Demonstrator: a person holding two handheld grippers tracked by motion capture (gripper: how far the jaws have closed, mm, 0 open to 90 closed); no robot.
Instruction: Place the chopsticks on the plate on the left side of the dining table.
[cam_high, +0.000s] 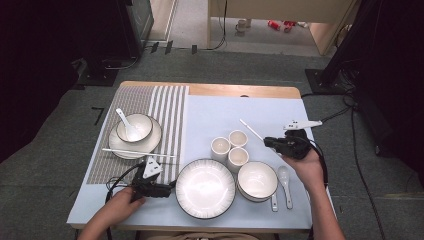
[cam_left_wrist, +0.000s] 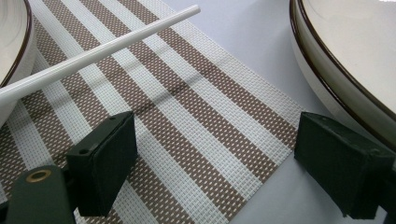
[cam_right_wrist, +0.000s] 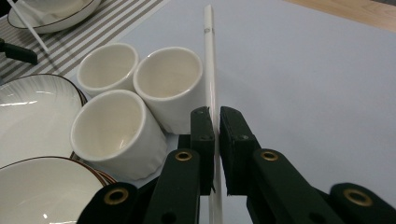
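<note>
On the left, the left gripper (cam_high: 172, 185) rests low on the striped placemat (cam_left_wrist: 196, 116), its jaws spread wide with nothing between them. Ahead of it and off to its left, one white chopstick (cam_left_wrist: 93, 55) lies across the rim of the plate with the bowl (cam_high: 134, 127); the large plate (cam_high: 205, 188) sits just beside its right jaw. Further right, the right gripper (cam_right_wrist: 215, 140) is clamped on the second chopstick (cam_right_wrist: 210, 70), which runs straight out ahead between its jaws, long axis in line with the tool, passing just right of the three cups (cam_right_wrist: 135, 93). I judge that this stick is bound for its mate on the placemat, which lies nearer the left hand. The gripped end is hidden behind the jaws, and I cannot tell whether the far tip touches the blue cloth (cam_right_wrist: 303, 70).
</note>
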